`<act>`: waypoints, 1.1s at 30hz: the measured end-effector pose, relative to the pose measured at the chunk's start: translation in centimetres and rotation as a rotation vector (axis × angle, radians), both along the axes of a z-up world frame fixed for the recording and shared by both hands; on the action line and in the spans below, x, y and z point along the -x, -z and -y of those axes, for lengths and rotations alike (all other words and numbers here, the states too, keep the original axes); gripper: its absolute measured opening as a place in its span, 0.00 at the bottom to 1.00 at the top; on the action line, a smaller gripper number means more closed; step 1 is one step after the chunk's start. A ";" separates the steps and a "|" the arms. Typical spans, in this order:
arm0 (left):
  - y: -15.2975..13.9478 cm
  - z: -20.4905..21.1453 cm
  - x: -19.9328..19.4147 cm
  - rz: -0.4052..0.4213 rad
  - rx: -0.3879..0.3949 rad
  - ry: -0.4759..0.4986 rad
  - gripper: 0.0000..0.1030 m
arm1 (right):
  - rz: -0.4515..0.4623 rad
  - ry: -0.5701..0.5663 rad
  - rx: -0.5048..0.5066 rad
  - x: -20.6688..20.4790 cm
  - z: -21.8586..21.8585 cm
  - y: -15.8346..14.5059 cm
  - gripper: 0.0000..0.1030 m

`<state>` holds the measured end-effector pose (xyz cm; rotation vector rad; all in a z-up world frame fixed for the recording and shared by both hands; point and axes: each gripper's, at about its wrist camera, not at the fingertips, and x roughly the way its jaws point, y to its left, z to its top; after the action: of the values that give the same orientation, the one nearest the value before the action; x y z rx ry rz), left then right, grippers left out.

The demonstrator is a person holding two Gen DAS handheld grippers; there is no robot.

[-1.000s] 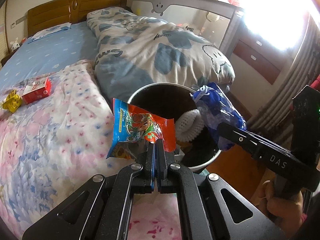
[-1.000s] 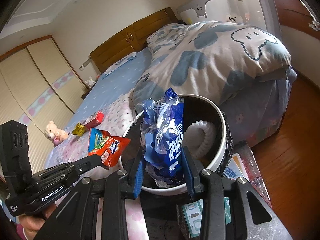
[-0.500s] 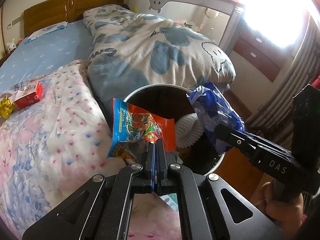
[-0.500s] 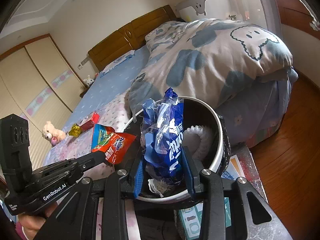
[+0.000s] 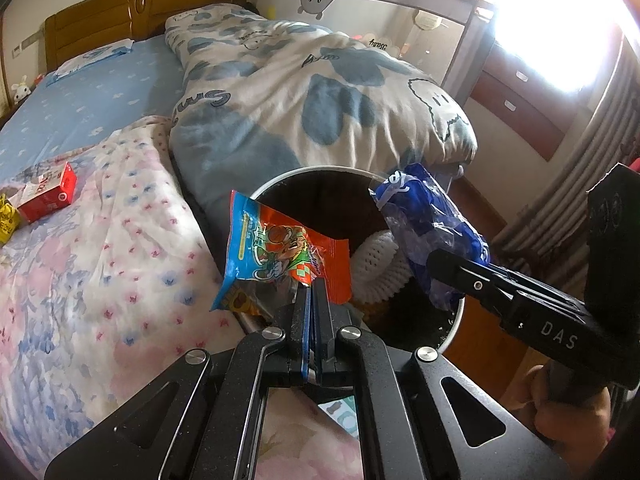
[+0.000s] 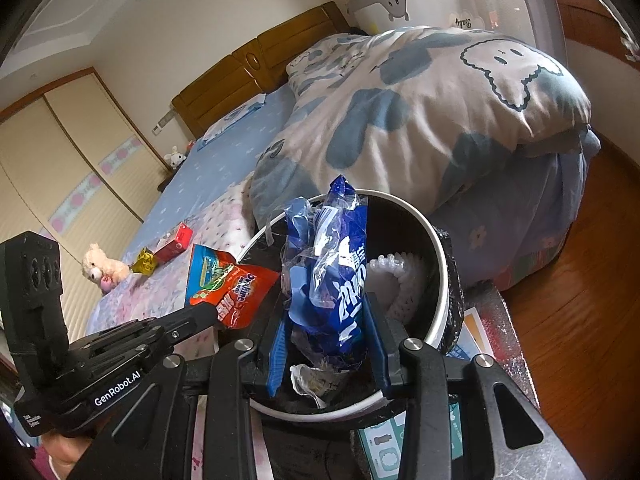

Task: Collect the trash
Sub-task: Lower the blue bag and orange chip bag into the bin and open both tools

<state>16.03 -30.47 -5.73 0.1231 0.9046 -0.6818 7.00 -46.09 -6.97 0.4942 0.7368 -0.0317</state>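
We hold two black grippers over a round white trash bin with a black bag inside (image 5: 454,330), which stands right next to the foot edge of the bed.

Our left gripper (image 5: 311,294) is squeezed tight on the bottom edge of a flat red and blue snack wrapper with a cartoon picture (image 5: 280,254). The wrapper sticks up from the tips, over the bin's rim on the side nearest the bed. In the right wrist view the same wrapper (image 6: 224,284) pokes out from the thin black tips beside the bin.

Our right gripper (image 6: 326,340) has its blue pads pressed on both sides of a crumpled dark blue plastic cookie bag (image 6: 336,272). The bag stands up tall above the bin's open top. In the left wrist view it (image 5: 428,228) hangs over the far right side of the rim.

Down inside the bin lies a white foam net sleeve (image 6: 404,284) and a crumpled white scrap (image 6: 310,380).

On the pink flowered blanket (image 5: 100,272), near its left edge, a small red box (image 5: 48,192) lies just beside a little yellow wrapper (image 5: 7,222). A big white and blue quilt (image 5: 320,92) is piled behind the bin.
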 end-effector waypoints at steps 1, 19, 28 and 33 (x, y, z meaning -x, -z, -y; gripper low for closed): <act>0.0 0.0 0.0 -0.001 0.001 0.000 0.00 | -0.001 -0.001 0.000 -0.1 0.0 0.0 0.34; 0.5 0.3 -0.4 -0.012 -0.002 0.008 0.00 | -0.009 0.000 -0.003 -0.6 0.2 0.3 0.36; 0.6 0.4 -0.3 -0.016 -0.002 0.012 0.00 | -0.012 -0.002 -0.003 -0.6 0.2 0.3 0.37; 0.8 0.3 -0.4 -0.022 -0.004 0.009 0.00 | -0.013 -0.005 -0.003 -0.7 0.2 0.4 0.37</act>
<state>16.45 -30.78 -6.50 0.1229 0.9272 -0.6908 7.66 -46.27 -7.33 0.4953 0.7505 -0.0295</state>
